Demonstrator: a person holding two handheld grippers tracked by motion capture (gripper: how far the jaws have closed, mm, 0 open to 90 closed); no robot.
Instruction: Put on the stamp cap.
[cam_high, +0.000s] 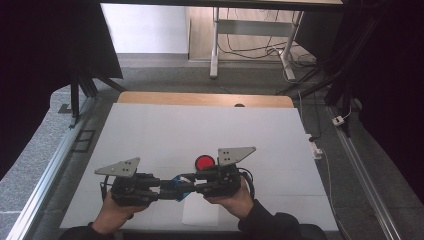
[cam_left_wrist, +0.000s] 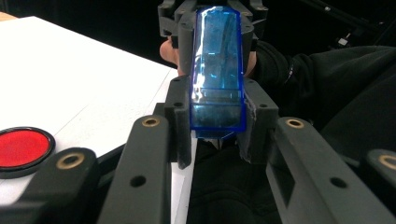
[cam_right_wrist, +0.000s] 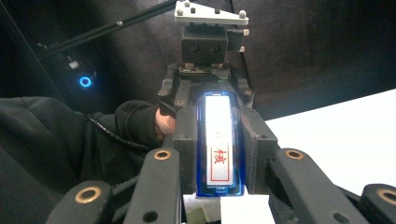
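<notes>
A translucent blue case (cam_high: 176, 186) with a white label is clamped end to end between the left gripper (cam_high: 165, 188) and the right gripper (cam_high: 192, 186), both sets of jaws closed on it, just in front of a red disc (cam_high: 204, 162) on the white table (cam_high: 200, 130); beyond, grey floor and a desk frame (cam_high: 250, 35)

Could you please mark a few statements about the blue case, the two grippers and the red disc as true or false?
1. Both grippers clamp one blue translucent case from opposite ends. True.
2. The left gripper hangs open. False: its jaws are shut on the case.
3. A red disc lies on the white table. True.
4. The right gripper holds the red disc. False: it grips the case; the disc lies apart.
</notes>
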